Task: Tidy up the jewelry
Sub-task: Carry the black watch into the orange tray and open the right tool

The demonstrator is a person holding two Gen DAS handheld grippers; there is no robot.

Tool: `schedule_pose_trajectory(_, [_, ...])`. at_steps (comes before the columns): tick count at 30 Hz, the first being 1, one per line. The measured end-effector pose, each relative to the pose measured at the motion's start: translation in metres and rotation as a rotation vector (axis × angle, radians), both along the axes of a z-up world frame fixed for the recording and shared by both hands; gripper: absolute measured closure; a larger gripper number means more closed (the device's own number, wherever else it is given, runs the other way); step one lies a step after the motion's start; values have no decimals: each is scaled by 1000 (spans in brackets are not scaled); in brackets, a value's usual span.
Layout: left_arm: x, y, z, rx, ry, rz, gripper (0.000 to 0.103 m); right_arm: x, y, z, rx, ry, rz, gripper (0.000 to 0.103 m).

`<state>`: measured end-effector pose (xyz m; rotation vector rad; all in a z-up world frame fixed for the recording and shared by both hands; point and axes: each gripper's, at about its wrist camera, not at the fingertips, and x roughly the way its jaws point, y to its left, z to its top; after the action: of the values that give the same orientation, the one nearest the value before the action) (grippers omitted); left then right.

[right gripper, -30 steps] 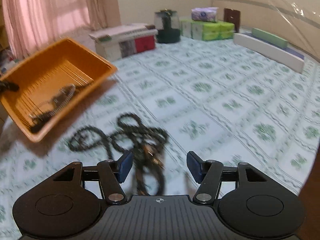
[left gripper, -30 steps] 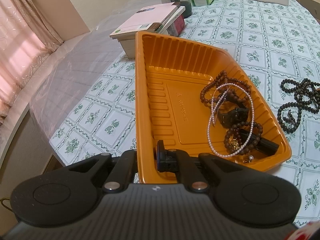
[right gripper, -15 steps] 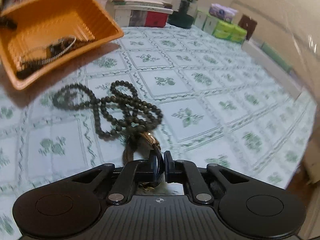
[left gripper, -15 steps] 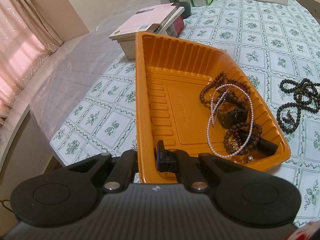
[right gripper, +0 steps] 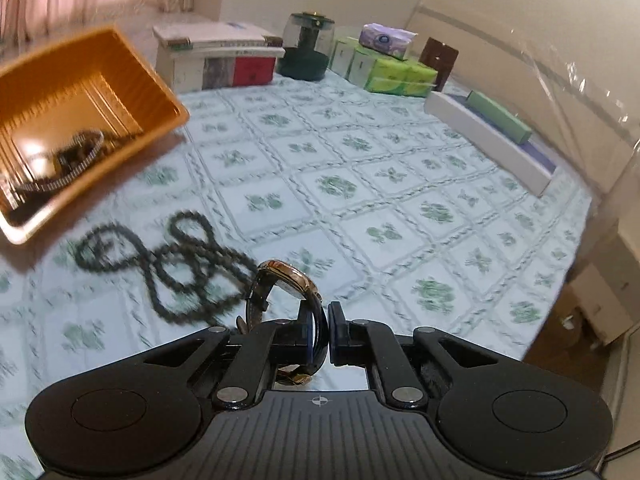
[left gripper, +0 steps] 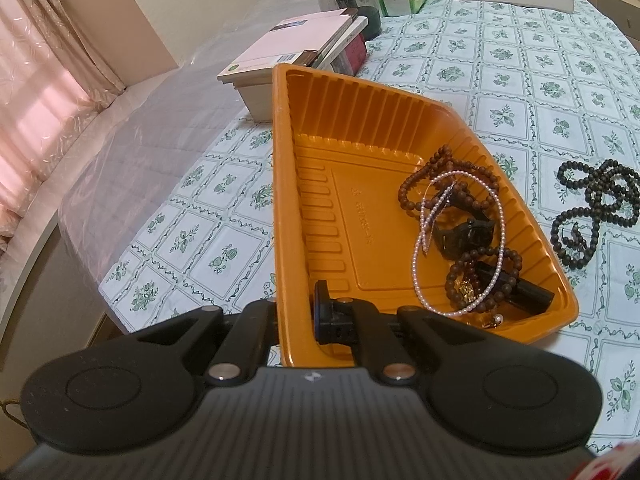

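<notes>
My left gripper (left gripper: 296,312) is shut on the near wall of the orange tray (left gripper: 320,184) and holds it tilted. In the tray lie brown bead strands (left gripper: 440,176), a pearl necklace (left gripper: 420,256) and a black watch (left gripper: 464,236). A dark bead necklace (left gripper: 592,208) lies on the tablecloth right of the tray; it also shows in the right wrist view (right gripper: 180,264). My right gripper (right gripper: 320,332) is shut on the strap of a gold-rimmed wristwatch (right gripper: 288,280), held above the cloth near the dark beads. The tray (right gripper: 120,64) is at the left in that view.
A stack of books (left gripper: 304,52) stands behind the tray. A dark jar (right gripper: 306,46), green tissue packs (right gripper: 396,72), a brown box (right gripper: 440,60) and a long white box (right gripper: 488,144) line the far side. The table edge (left gripper: 72,216) drops at left.
My right gripper closed on the wristwatch and has lifted it off the cloth, swinging back. The left gripper and tray have stayed nearly still.
</notes>
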<state>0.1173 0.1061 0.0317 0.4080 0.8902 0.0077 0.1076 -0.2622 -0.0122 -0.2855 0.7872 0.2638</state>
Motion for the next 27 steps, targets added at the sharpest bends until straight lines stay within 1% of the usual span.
schedule_pose_trajectory(6, [0,0,0,1,1,-1,100,7,27,8,111,23,42,96])
schedule_pose_trajectory(10, [0,0,0,1,1,0,100,18,55,17,173,27,113,96])
schedule_pose_trajectory(16, [0,1,-2,-2,2,1,100,35,110,32,262,29,240,96])
schedule_pose_trajectory(21, [0,2,-2,-3,2,1,100,44,149,34,294,54,314,96])
schedule_pose_trajectory(27, [0,3,-3,-7,1,2,100,53,179,29,328,106,356,96])
